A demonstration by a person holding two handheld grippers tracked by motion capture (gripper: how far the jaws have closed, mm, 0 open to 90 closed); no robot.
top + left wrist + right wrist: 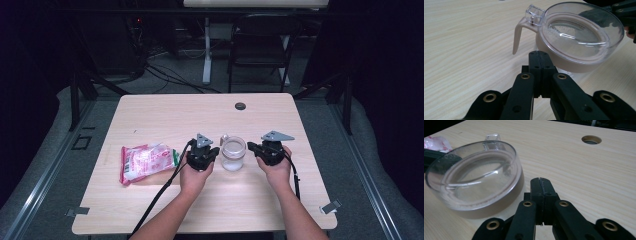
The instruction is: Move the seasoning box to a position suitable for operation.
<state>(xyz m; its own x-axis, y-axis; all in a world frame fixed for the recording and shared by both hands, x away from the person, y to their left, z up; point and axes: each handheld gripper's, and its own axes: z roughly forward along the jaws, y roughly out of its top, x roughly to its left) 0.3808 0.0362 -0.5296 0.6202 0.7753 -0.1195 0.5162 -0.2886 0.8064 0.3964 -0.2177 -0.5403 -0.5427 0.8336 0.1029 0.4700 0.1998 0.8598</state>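
Both our claws, left (209, 152) and right (256, 148), sit closed and empty beside the jar (233, 153); we should open them wide before gripping its lid (576, 31).

jar (233, 154) | clear body, clear lid on a beige collar, beige clasp lever at its rim | upright, lid closed | on the table's near middle, between both hands

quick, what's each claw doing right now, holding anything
Left claw: closed, holding nothing, beside the lidded clear jar.
Right claw: closed, holding nothing, on the jar's other side.
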